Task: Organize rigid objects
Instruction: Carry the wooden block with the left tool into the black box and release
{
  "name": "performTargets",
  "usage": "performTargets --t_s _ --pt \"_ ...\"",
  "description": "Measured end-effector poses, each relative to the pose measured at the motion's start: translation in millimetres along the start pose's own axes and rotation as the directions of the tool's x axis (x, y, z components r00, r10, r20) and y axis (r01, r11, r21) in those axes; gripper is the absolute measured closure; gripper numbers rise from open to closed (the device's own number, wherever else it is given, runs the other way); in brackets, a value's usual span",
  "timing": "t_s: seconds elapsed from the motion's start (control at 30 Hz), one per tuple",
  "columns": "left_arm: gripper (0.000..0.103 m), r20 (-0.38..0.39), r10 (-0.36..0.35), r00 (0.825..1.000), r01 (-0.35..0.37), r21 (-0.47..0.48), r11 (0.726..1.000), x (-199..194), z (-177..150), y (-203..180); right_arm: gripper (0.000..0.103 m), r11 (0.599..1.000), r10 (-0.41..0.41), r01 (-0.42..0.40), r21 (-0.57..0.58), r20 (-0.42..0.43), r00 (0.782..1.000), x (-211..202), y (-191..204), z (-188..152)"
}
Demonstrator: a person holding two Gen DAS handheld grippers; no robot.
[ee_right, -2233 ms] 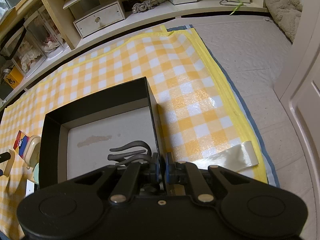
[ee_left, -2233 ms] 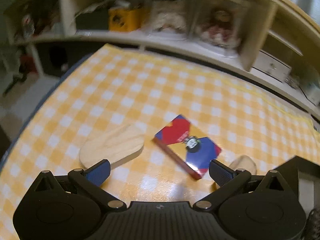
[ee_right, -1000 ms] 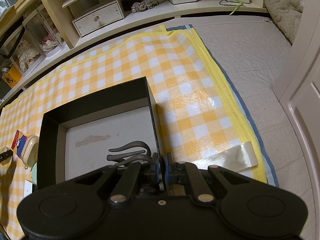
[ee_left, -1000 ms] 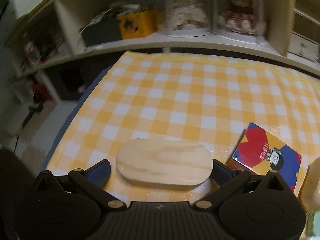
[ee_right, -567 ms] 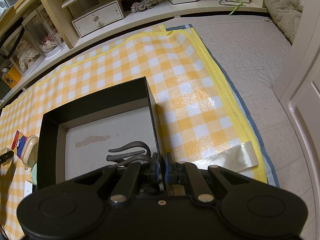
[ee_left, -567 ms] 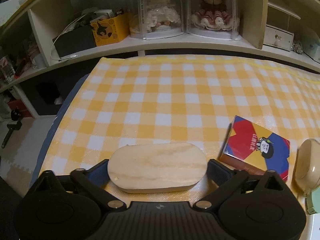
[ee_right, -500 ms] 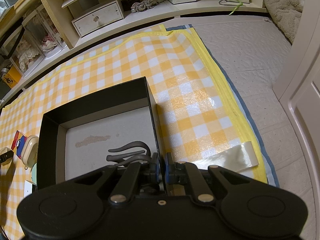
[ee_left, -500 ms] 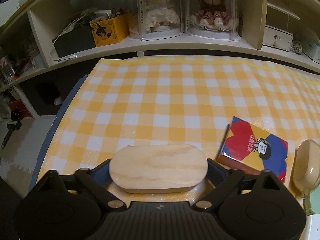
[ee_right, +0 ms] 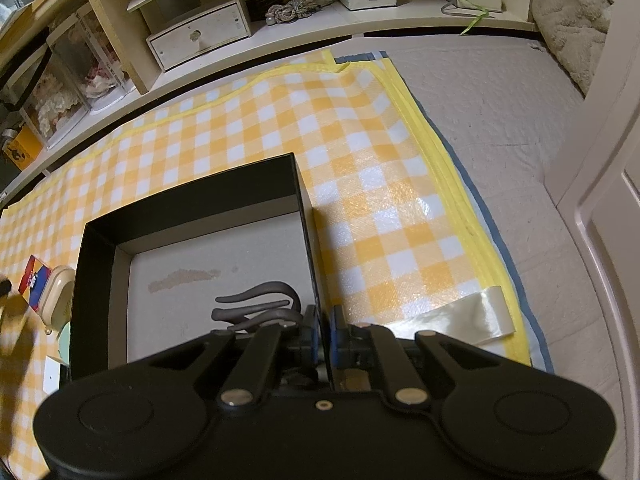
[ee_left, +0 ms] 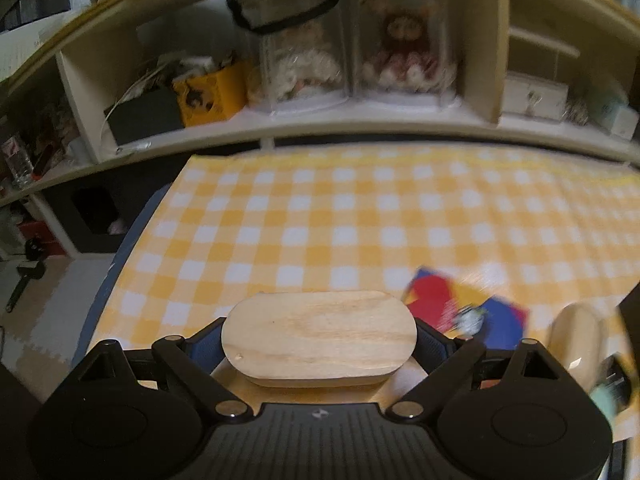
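- My left gripper [ee_left: 319, 344] pinches the wooden oval block [ee_left: 319, 334] by its two rounded ends; its jaws have just been closing, with the block between them, and the blue pads [ee_left: 202, 346] press on both ends.
- The block is level across the gripper, lifted clear of the yellow checked mat [ee_left: 340, 216], and the left wrist view is blurred.
- Just beyond the block to the right, a red, blue and yellow card box [ee_left: 466, 312] lies flat on the mat, and further right a cream oval case [ee_left: 576, 336] lies beside it.
- Behind the mat runs a low shelf unit [ee_left: 360, 124] with two dolls in clear cases [ee_left: 404, 52] and a yellow box [ee_left: 212, 92].
- My right gripper [ee_right: 323, 334] is pressed together on the right-hand wall of the open black box [ee_right: 96, 272], near its front corner.
- Inside the box, on its pale floor, lies a dark curved clip [ee_right: 260, 304], close to the gripper.
- The black box stands on the checked mat; the card box and cream case lie just outside its left wall.
- A strip of glossy tape [ee_right: 460, 316] lies over the mat's yellow border to the right of the gripper, with grey carpet beyond.
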State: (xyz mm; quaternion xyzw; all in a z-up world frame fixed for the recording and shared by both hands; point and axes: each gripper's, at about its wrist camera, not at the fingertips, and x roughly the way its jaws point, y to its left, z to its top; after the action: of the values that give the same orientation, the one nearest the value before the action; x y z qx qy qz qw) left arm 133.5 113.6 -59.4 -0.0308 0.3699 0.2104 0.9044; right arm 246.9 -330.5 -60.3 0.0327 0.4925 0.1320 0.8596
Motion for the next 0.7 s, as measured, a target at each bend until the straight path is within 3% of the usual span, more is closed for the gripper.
performTargets --t_s 0.17,0.33,0.43,0.57,0.7 --pt "0.011 0.064 -0.104 0.993 0.104 -0.007 0.995 -27 10 -26 0.097 1.000 -0.003 0.003 -0.006 0.001 1.000 0 1 -1" --pt "0.011 0.086 -0.228 0.970 0.227 0.021 0.974 -54 12 -63 0.097 1.000 -0.001 0.001 -0.010 0.003 1.000 -1 1 -1" --pt "0.011 0.064 -0.303 0.951 0.303 0.022 0.953 -65 13 -91 0.097 1.000 0.000 0.000 -0.011 0.004 1.000 -1 2 -1" --pt "0.011 0.025 -0.407 0.913 0.407 0.012 0.913 -76 19 -139 0.097 1.000 -0.001 0.001 -0.011 0.004 1.000 -1 2 -1" --pt "0.010 -0.017 -0.471 0.882 0.471 0.014 0.882 -76 21 -191 0.097 1.000 -0.001 0.001 -0.015 0.007 1.000 -1 2 -2"
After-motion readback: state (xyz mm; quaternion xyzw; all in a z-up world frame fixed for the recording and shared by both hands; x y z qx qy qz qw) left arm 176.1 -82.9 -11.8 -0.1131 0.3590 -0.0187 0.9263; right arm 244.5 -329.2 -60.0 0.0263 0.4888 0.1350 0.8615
